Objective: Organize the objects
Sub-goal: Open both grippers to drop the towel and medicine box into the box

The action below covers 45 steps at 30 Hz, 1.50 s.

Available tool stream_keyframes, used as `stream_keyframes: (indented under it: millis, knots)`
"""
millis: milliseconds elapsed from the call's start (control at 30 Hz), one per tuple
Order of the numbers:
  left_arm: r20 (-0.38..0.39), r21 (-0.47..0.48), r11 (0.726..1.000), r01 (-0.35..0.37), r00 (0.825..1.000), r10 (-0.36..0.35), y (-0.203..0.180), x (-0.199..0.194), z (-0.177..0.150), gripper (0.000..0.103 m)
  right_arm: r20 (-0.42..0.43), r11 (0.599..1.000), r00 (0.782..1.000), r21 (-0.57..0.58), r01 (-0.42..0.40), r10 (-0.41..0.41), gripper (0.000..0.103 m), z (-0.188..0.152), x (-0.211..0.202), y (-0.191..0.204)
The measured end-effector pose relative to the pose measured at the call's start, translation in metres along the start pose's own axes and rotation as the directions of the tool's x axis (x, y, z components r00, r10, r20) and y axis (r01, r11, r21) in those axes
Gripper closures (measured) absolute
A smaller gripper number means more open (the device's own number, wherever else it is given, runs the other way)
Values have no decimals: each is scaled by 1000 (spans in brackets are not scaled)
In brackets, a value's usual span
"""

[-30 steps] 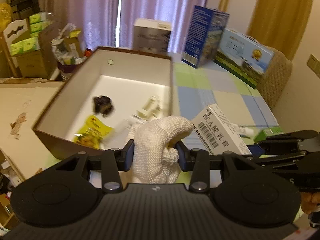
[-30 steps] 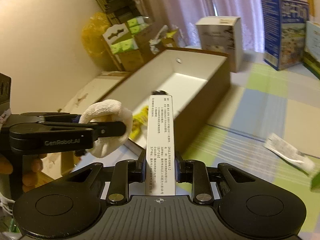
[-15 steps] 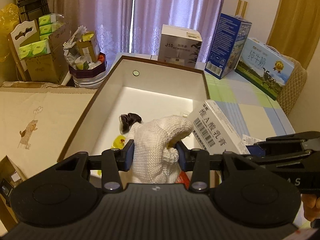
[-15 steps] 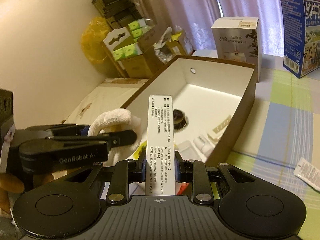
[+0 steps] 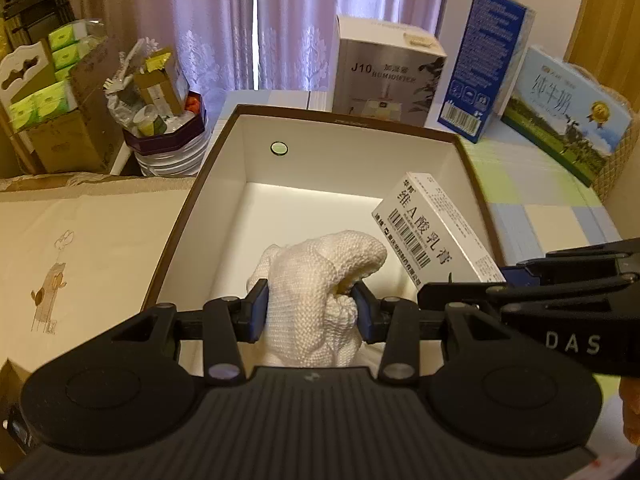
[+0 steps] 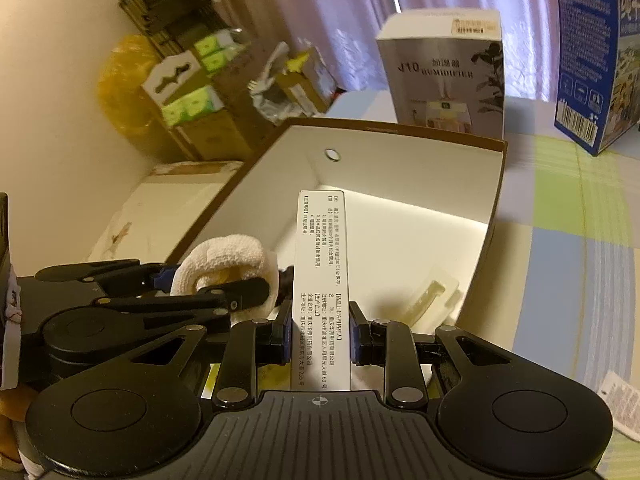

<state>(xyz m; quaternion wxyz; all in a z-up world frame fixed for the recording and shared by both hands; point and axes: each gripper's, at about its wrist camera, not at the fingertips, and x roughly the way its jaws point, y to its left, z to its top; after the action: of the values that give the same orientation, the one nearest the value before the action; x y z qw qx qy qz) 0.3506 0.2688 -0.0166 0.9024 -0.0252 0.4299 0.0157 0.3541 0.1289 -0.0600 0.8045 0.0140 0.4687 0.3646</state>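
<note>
Left gripper (image 5: 308, 308) squeezes white cloth (image 5: 320, 280). Right gripper (image 6: 320, 334) pinches thin white box (image 6: 322, 280) by its end. Both hang over big open box (image 5: 192, 208), near its front edge, likely so they drop inside, not on table.

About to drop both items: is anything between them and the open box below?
Nothing visible blocks either. The white knitted cloth and slim white carton hang over the brown-rimmed white box, clear of its walls.
</note>
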Motion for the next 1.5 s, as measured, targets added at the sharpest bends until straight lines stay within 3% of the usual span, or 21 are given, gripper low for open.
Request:
stream_keyframes:
  millis: [333, 567, 667, 733, 1233, 1500]
  knots:
    - [-79, 49, 999, -1, 997, 5, 12, 67, 30, 65, -25, 998, 999, 37, 49, -48, 80, 35, 39, -23]
    - [-77, 75, 997, 1, 997, 5, 13, 86, 46, 61, -26, 996, 998, 67, 59, -57, 80, 43, 49, -31]
    - [-52, 91, 996, -4, 999, 9, 12, 86, 50, 57, -27, 995, 998, 85, 57, -55, 80, 45, 51, -35]
    - [-36, 95, 995, -6, 999, 10, 12, 84, 54, 46, -26, 994, 998, 93, 60, -58, 80, 45, 52, -36]
    - [-29, 45, 999, -7, 1000, 8, 23, 71, 53, 31, 26, 982, 999, 187, 25, -30, 77, 56, 53, -47]
    - [-24, 37, 999, 15, 1000, -14, 22, 50, 44, 24, 52, 995, 998, 90, 33, -38, 60, 45, 23, -33]
